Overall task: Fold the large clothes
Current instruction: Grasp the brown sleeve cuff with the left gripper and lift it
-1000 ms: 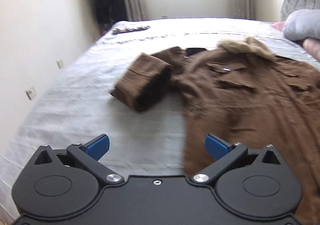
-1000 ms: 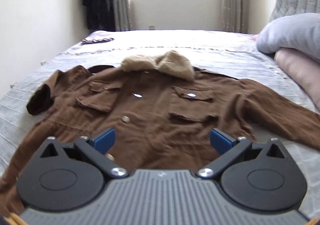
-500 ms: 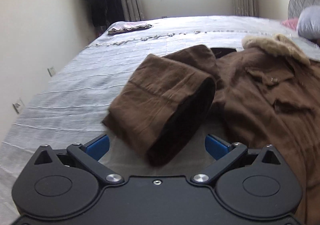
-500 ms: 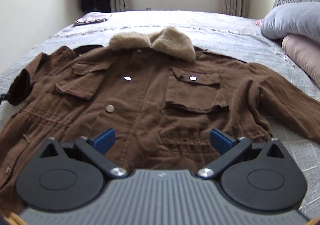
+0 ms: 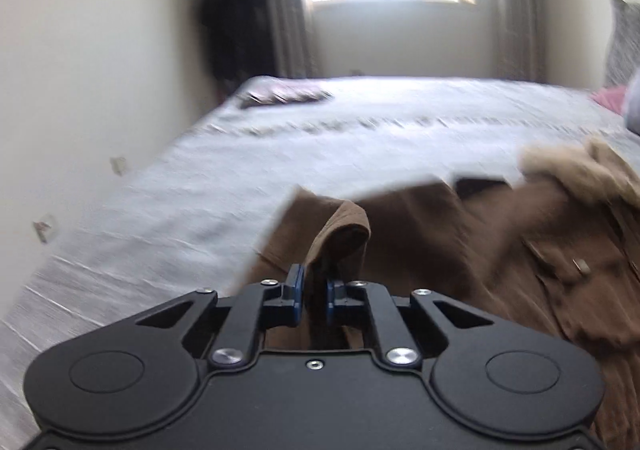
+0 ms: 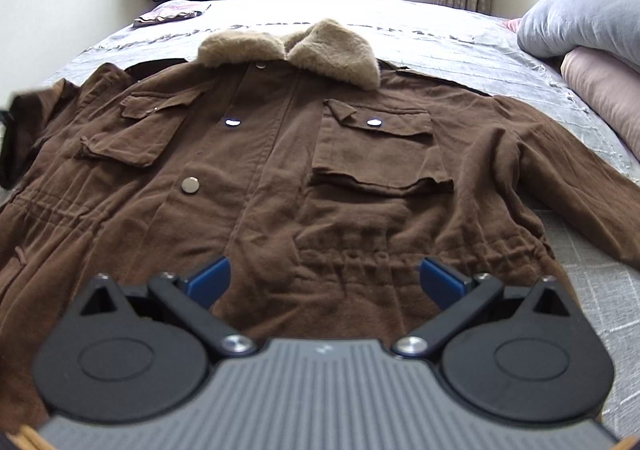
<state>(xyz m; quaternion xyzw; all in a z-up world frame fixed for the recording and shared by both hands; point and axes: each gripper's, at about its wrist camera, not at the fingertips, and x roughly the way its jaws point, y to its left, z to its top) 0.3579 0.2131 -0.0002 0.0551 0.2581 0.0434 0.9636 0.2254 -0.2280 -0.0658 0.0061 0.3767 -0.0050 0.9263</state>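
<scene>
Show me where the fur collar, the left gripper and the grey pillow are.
fur collar (image 6: 320, 46), right wrist view, on its right flap.
left gripper (image 5: 313, 298), left wrist view, between fingertips.
grey pillow (image 6: 580, 22), right wrist view, on its top.

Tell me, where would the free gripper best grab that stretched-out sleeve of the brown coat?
Probably at the cuff end of the sleeve, coming in from the outer side, low over the bed. It lies flat and straight away from the coat, so its edge gives the open right gripper thin fabric to pinch. The cuff itself is out of frame.

Jacket (image 6: 280, 178) flat on bed (image 6: 440, 34), pillows (image 6: 580, 22) at its right, window beyond
</scene>
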